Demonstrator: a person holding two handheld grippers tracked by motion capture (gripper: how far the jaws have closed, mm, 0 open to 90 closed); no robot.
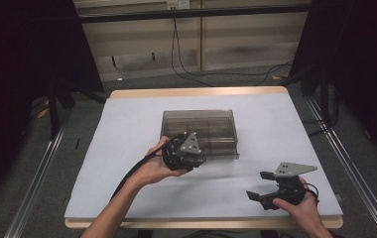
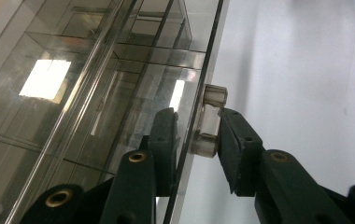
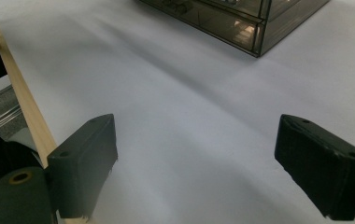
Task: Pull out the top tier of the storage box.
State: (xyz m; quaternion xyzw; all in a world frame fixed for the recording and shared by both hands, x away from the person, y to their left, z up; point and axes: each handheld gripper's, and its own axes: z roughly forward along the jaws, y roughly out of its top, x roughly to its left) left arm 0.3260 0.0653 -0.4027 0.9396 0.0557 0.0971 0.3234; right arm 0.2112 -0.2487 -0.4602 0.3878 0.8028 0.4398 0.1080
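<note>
From the high view, a smoky see-through plastic drawer box (image 1: 200,133) lies near the middle of the white-covered table (image 1: 127,148). Its long side runs left to right across the table, and its front face is turned toward the person. The left claw (image 1: 192,159) is at the left part of that front, on its near edge. The right claw (image 1: 260,187) hovers low over the table's near right corner, well apart from the box, with its jaws spread and nothing between them.

In the left gripper view, the claw (image 2: 196,135) straddles the front panel of the box (image 2: 96,84): one jaw lies over the clear panel, and the other is against a small clear handle (image 2: 209,122) standing out from it. The pads look pressed onto the handle and panel edge, so I judge the grip made. No drawer appears pulled out yet, so the pull seems to be what is left.

In the right gripper view, that claw (image 3: 196,170) is wide open over bare white cloth. The box (image 3: 241,21) sits farther off at the top, with one corner nearest.
</note>
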